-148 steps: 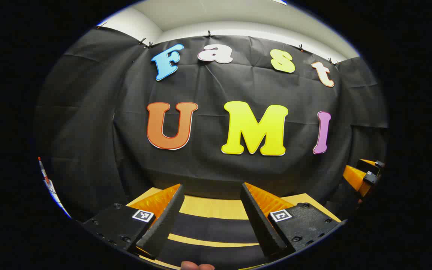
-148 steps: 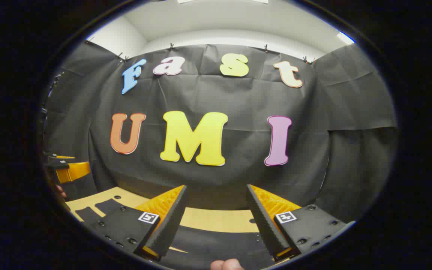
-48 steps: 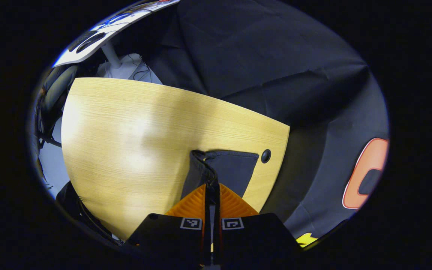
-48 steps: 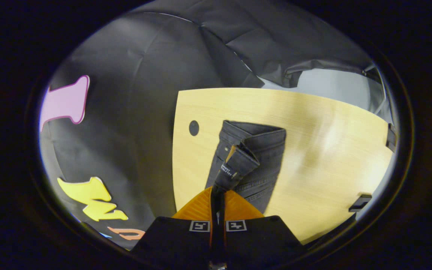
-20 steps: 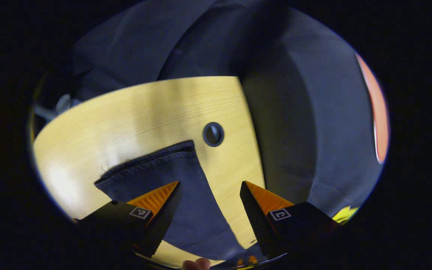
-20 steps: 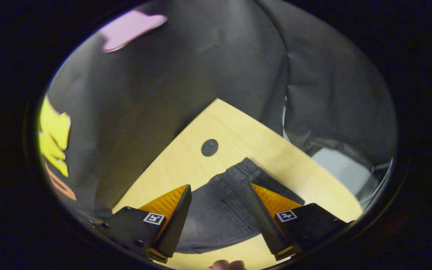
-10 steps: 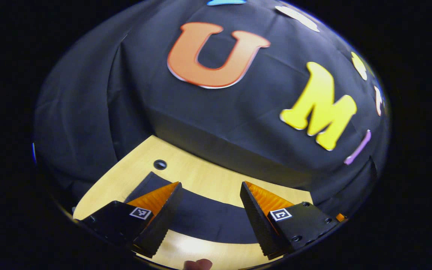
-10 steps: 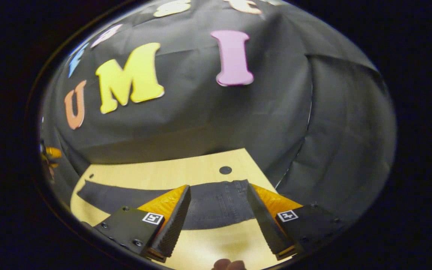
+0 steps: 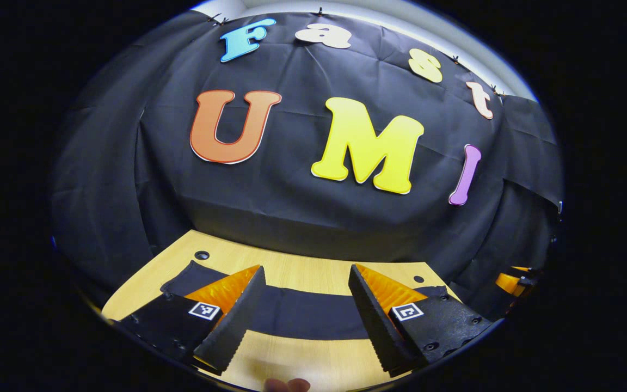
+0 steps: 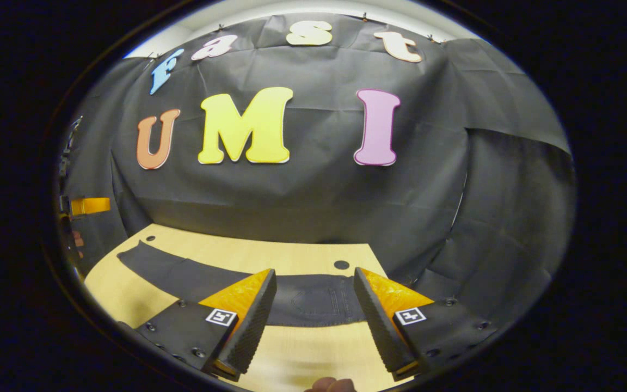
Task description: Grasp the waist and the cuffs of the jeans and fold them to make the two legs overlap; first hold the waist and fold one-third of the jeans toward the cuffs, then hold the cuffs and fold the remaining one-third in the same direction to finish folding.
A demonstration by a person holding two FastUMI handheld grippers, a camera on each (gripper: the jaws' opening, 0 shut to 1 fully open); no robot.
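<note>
Both grippers are up off the table and looking across it at the booth's black wall. In the left gripper view, the left gripper has its jaws spread wide with nothing between them, the orange-backed fingers framing a band of dark denim. Those are the jeans, lying flat on the light wood as one long strip with the legs stacked, running from about nine o'clock to three o'clock across the view. The cuffs sit at the nine o'clock end, just beside a small round hole in the tabletop. Out at four o'clock, at the rim, a sliver of the other gripper's orange shows.

Over to the right gripper view: the right gripper is likewise wide open and holding nothing. Between its fingers lies the waist end of the jeans, pocket stitching faintly visible, near another round hole at one o'clock from it. The strip tails off toward nine o'clock. A fingertip of the holding hand peeks in at six o'clock.
</note>
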